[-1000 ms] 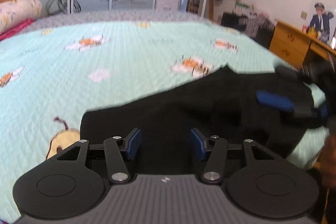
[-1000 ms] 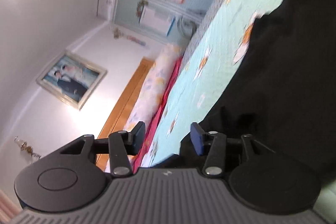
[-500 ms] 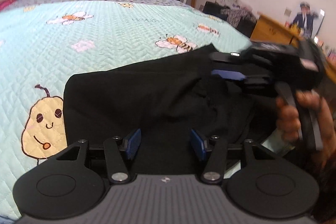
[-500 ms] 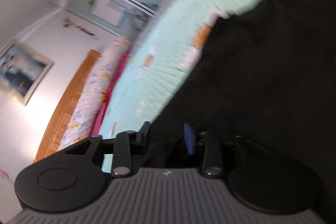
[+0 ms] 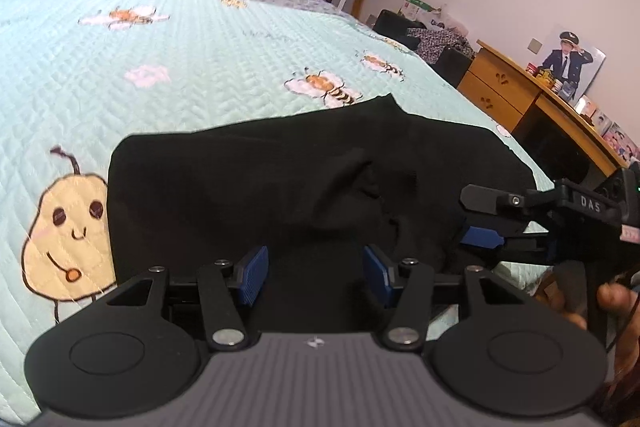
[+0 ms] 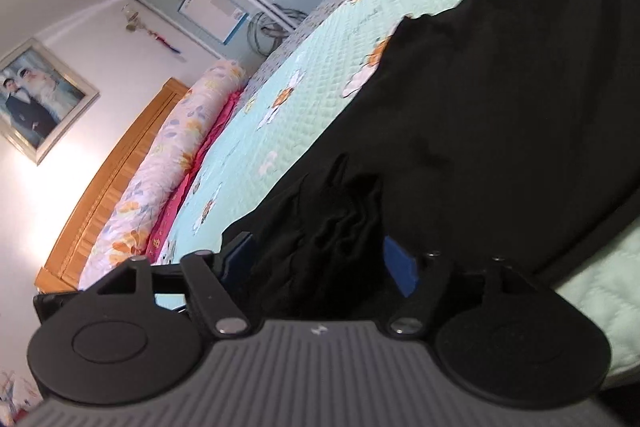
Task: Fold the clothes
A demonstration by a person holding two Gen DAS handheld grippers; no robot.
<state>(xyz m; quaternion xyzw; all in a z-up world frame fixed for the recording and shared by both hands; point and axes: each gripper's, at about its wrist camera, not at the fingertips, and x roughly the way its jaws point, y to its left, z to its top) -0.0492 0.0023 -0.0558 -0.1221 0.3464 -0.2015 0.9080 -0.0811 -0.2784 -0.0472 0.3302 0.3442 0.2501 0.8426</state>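
Note:
A black garment (image 5: 320, 179) lies partly folded on the mint quilted bedspread (image 5: 160, 59), its near edge under my left gripper (image 5: 316, 277). That gripper hovers open just above the cloth, nothing between its blue pads. My right gripper (image 5: 480, 217) comes in from the right at the garment's right edge, turned on its side. In the right wrist view the black garment (image 6: 500, 107) fills the right half, and a bunched fold of it sits between the spread fingers of the right gripper (image 6: 320, 259), which is open.
A wooden desk (image 5: 516, 87) with a framed photo stands past the bed's right side. A person's hand (image 5: 612, 299) holds the right gripper. A rolled floral quilt (image 6: 160, 179) and a wooden headboard (image 6: 120, 155) lie at the bed's head. Wardrobe doors line the far wall.
The right gripper dropped low to the garment's right edge and its fingers spread wider, with cloth bunched between them. The left gripper stayed open and tilted down toward the cloth.

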